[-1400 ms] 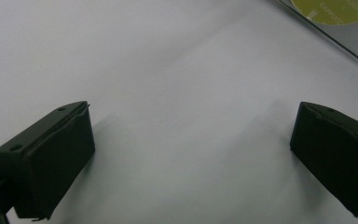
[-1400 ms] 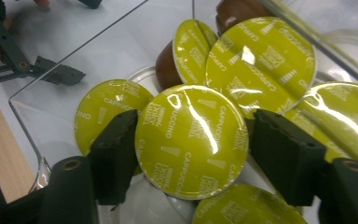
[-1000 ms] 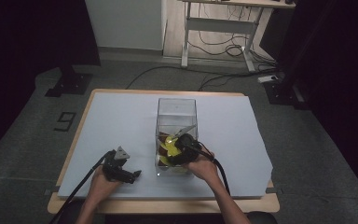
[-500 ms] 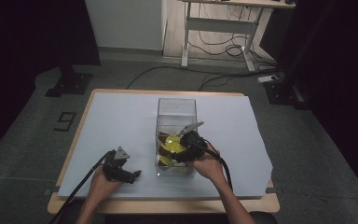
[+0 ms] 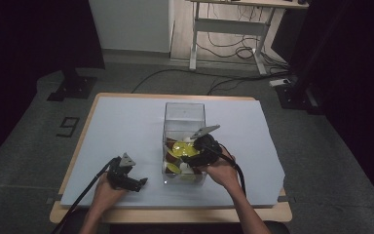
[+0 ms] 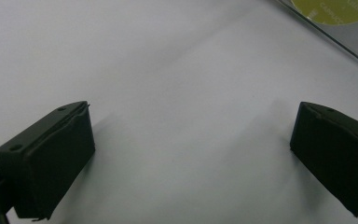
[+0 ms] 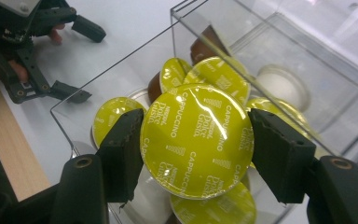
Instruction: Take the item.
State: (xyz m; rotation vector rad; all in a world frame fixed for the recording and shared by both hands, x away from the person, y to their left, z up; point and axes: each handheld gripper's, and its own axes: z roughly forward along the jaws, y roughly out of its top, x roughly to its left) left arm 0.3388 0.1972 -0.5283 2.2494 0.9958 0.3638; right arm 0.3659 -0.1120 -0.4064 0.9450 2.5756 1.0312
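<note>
Here, a pale sheet (image 5: 126, 126) covers the wooden table (image 5: 175, 214) on grey floor (image 5: 24, 146); right gripper (image 7: 196, 140) clamps a capsule (image 7: 196, 140), left gripper (image 6: 191, 149) gapes wide.

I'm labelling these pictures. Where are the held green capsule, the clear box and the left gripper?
green capsule (image 7: 196, 140), right gripper view, foil lid.
clear box (image 5: 184, 113), high view, far wall.
left gripper (image 5: 137, 182), high view, between its fingers.

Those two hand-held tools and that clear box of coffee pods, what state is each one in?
Right tool: shut on a yellow-green cappuccino pod, held above the box.
Left tool: open, nothing between its jaws, over the white sheet.
Clear box: upright, open at the top.
Other pods in the box: loose in a heap, yellow-green, brown and white.
</note>
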